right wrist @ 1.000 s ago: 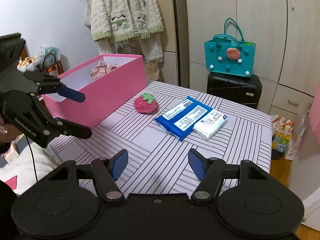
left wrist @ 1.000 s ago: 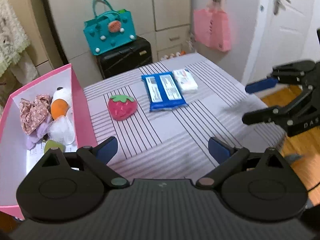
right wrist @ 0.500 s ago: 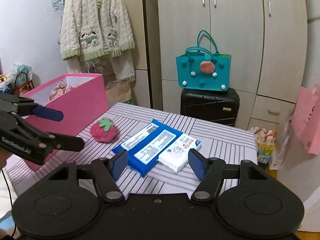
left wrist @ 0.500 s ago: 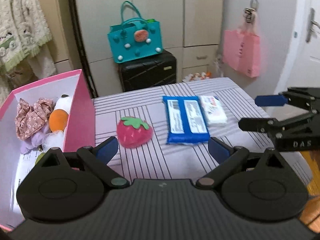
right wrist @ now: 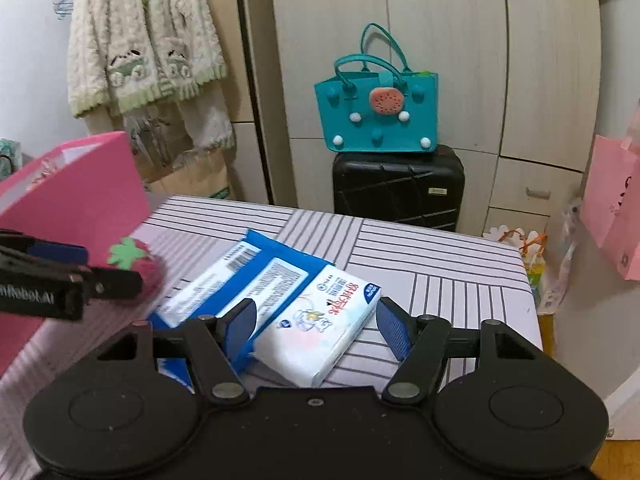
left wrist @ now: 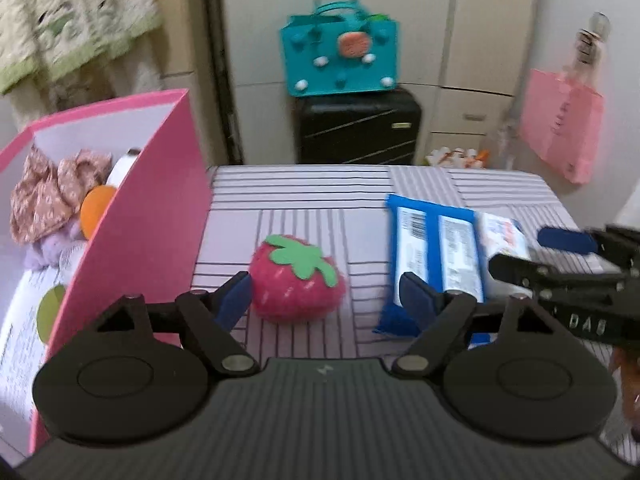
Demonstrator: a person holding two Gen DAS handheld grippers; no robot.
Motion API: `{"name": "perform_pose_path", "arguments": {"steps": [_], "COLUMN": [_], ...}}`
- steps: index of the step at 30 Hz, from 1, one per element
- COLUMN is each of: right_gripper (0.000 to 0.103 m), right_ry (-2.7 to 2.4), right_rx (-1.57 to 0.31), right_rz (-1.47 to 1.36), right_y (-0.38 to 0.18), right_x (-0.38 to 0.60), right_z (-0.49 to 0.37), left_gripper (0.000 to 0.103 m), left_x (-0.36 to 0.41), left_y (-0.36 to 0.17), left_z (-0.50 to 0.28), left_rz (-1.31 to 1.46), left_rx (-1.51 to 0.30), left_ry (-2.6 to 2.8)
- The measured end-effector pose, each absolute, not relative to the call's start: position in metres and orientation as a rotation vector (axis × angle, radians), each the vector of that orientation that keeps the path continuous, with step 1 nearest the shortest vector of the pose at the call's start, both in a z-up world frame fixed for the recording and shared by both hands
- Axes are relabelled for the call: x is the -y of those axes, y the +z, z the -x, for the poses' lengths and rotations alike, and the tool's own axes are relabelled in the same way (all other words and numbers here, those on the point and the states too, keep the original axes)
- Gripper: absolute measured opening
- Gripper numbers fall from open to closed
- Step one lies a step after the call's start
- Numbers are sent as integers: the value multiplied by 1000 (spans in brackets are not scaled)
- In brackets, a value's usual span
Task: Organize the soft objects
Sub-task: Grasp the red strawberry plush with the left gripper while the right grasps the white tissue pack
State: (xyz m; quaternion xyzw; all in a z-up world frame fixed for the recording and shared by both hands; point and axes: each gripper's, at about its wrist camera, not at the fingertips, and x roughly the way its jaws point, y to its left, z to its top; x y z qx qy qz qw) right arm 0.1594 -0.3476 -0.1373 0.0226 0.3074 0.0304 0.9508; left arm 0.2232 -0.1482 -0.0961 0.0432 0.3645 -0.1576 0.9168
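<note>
A pink plush strawberry point(left wrist: 298, 278) lies on the striped table, right of the pink box point(left wrist: 160, 200). My left gripper point(left wrist: 326, 298) is open, its jaws straddling the strawberry's near side without closing on it. A blue wipes pack point(right wrist: 240, 276) and a white tissue pack point(right wrist: 320, 324) lie side by side. My right gripper point(right wrist: 316, 326) is open with the white pack between its jaws. The box holds a floral cloth point(left wrist: 52, 192) and plush toys point(left wrist: 96, 208). The strawberry also shows in the right wrist view point(right wrist: 140, 264), partly hidden by the left gripper.
The striped table point(right wrist: 440, 280) ends at the right and far edges. A teal bag point(right wrist: 376, 116) sits on a black suitcase point(right wrist: 400, 188) behind the table. A pink bag point(left wrist: 560, 128) hangs at the right. A knit cardigan point(right wrist: 140, 52) hangs on the wall.
Both grippers have moved forward and down toward the table. The left one has come up to the strawberry, the right one to the white tissue pack. Both remain open.
</note>
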Motion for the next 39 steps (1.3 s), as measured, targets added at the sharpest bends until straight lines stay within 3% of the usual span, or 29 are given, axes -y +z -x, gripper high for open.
{"name": "perform_pose_path", "arguments": {"steps": [12, 15, 19, 25, 32, 34, 39], "right_gripper": [68, 58, 54, 49, 49, 59, 63], "right_ry": [95, 127, 131, 111, 111, 114, 59], "right_rx": [-600, -602, -610, -647, -671, -659, -670], "right_rz": [2, -9, -3, -39, 6, 12, 47], "right_y": [-146, -145, -143, -141, -150, -149, -149], "right_x": [352, 354, 355, 355, 348, 347, 345], "right_z": [-148, -143, -137, -125, -106, -108, -130], "left_gripper": [78, 69, 51, 45, 44, 44, 45], "left_x": [151, 153, 150, 145, 145, 146, 147], "left_y": [-114, -117, -124, -128, -128, -128, -128], "left_z": [-251, -249, -255, -252, -236, -231, -228], "left_rz": [-53, -52, -18, -18, -60, -76, -71], "left_rx": [-773, -757, -803, -782, -772, -760, -758], "left_ry": [-221, -191, -178, -164, -235, -242, -246]}}
